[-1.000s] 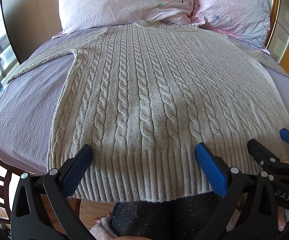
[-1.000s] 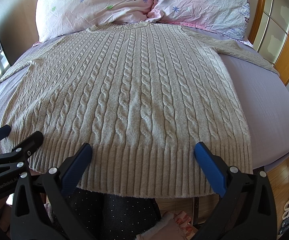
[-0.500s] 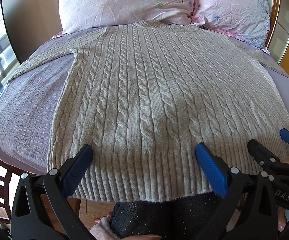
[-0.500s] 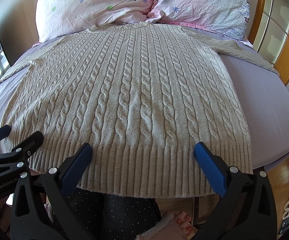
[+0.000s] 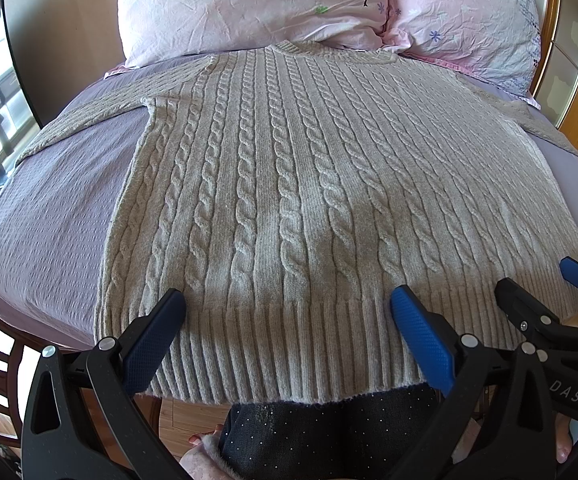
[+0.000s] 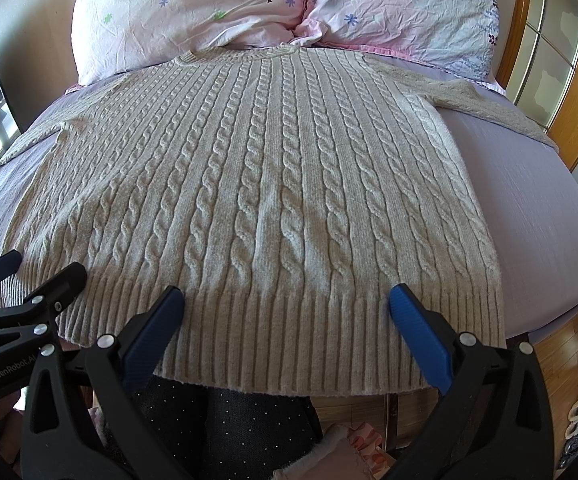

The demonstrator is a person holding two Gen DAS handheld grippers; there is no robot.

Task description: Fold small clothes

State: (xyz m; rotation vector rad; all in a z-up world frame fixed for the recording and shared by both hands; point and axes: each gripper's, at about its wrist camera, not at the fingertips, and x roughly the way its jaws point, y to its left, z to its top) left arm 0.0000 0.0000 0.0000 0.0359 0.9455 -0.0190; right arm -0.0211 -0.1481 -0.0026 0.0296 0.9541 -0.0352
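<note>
A lilac bed (image 5: 49, 216) carries the beige cable-knit sweater (image 5: 289, 200) spread flat, neck at 12 o'clock against two pink pillows (image 6: 193, 12), hem at 6 o'clock, where left gripper (image 5: 287, 306) and right gripper (image 6: 285, 304) hover with jaws spread wide, only the right view showing slippers (image 6: 575, 414) at 4 o'clock
</note>
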